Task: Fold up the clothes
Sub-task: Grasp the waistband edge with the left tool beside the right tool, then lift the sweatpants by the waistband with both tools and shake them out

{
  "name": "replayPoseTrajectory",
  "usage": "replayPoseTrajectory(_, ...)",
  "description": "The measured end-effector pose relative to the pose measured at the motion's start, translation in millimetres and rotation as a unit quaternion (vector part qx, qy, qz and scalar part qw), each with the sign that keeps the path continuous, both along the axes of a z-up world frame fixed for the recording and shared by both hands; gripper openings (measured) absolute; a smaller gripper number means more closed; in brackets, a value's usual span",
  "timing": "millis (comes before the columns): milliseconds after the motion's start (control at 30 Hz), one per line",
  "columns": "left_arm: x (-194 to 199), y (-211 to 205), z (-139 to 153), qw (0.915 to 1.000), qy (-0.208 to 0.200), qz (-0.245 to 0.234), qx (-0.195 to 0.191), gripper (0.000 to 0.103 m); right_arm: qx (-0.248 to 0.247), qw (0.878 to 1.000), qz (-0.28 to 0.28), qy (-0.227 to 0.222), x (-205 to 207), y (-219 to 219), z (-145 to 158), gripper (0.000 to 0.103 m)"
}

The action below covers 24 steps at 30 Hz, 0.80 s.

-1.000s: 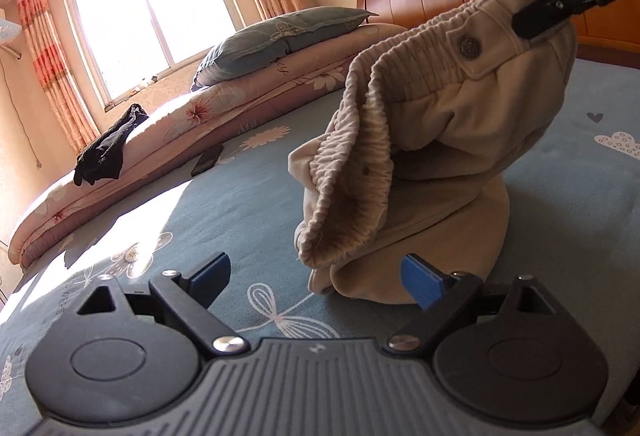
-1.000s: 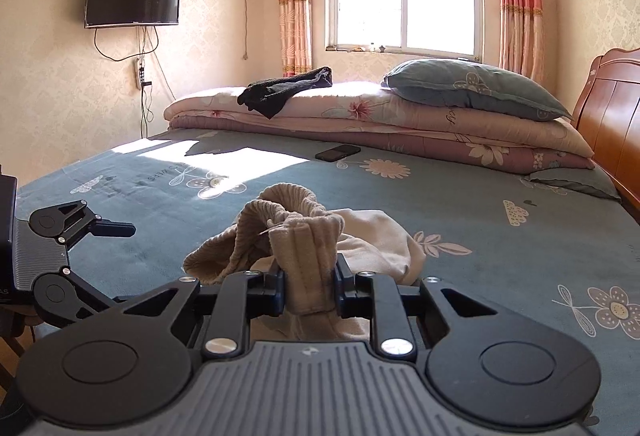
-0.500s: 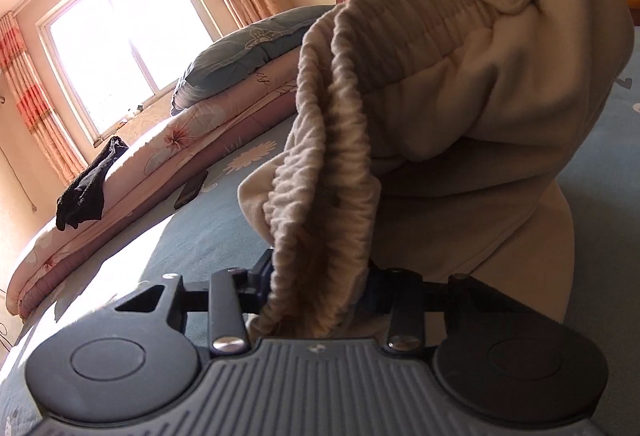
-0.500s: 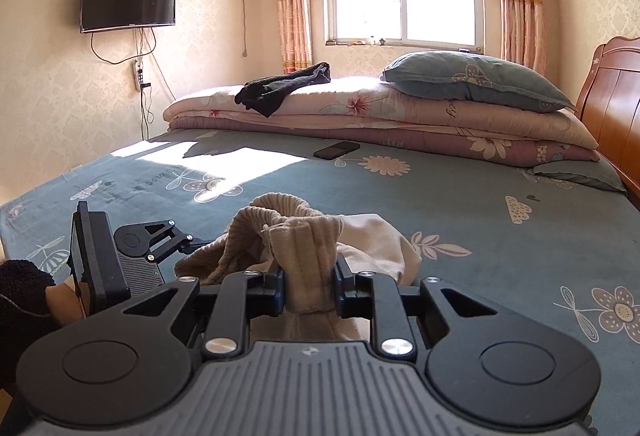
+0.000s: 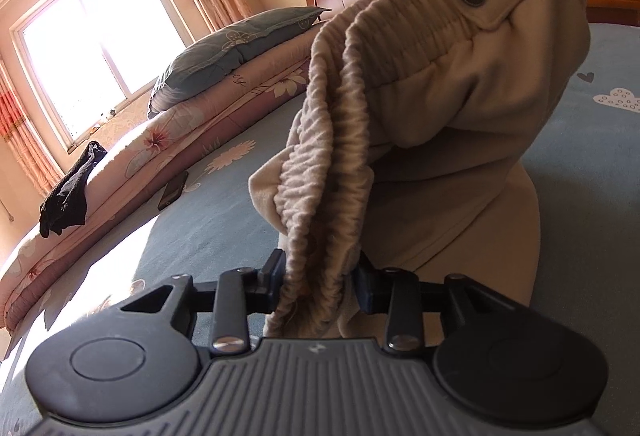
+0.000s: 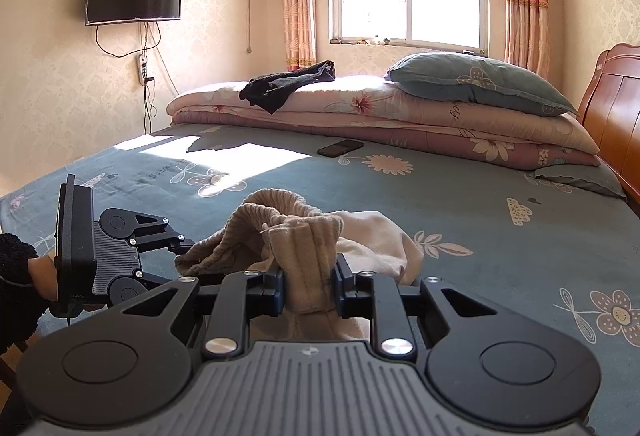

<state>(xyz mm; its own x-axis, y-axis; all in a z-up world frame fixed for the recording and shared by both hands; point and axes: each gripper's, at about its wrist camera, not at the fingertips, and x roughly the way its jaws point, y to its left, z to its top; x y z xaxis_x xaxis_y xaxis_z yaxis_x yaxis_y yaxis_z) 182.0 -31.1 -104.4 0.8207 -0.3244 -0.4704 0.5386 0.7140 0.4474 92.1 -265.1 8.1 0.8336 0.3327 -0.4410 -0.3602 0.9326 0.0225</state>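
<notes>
**Both ends of the waistband pinched**

Now the beige trousers hang over the blue bedsheet, their lower part resting on it. The left gripper is clenched on the ribbed elastic waistband; the right gripper clamps the buttoned end (higher up). The bunched elastic could slip free if pulled taut, dropping the trousers in a heap.

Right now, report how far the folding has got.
Done: both grippers have hold of the beige trousers. The left gripper is shut on the ribbed waistband, the right gripper on its buttoned end. In hand: the waistband is lifted, the legs bunched on the bed. Left: spreading and every fold; the black garment lies untouched on the quilts.
</notes>
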Motion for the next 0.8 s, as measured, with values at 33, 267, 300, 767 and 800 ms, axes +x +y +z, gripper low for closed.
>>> replayPoseTrajectory(33, 0.5, 1.8, 1.0, 1.0, -0.004, 0.004, 0.005, 0.037, -0.001, 1.0, 0.001, -0.003, -1.5, 2.4, 2.1, 0.026)
replayPoseTrajectory(267, 3.6, -0.3, 4.0, 0.9983, -0.024, -0.02, 0.049, 0.039, -0.017, 1.0, 0.012, -0.01, -7.3, 15.3, 13.9, 0.026)
replayPoseTrajectory(300, 5.1, -4.0, -0.2, 0.9972, -0.026, -0.026, 0.066, 0.039, -0.021, 1.0, 0.012, -0.009, -6.8, 17.0, 14.0, 0.026)
replayPoseTrajectory(767, 37.9, -2.7, 33.2, 0.9958, -0.072, 0.057, -0.005, 0.022, -0.068, 0.997, 0.014, 0.03, -4.1, 21.3, -3.9, 0.027)
replayPoseTrajectory(800, 41.0, -4.0, 38.0, 0.9952, -0.076, 0.061, -0.009, 0.022, -0.06, 0.998, 0.014, 0.031, -5.4, 20.0, -4.1, 0.027)
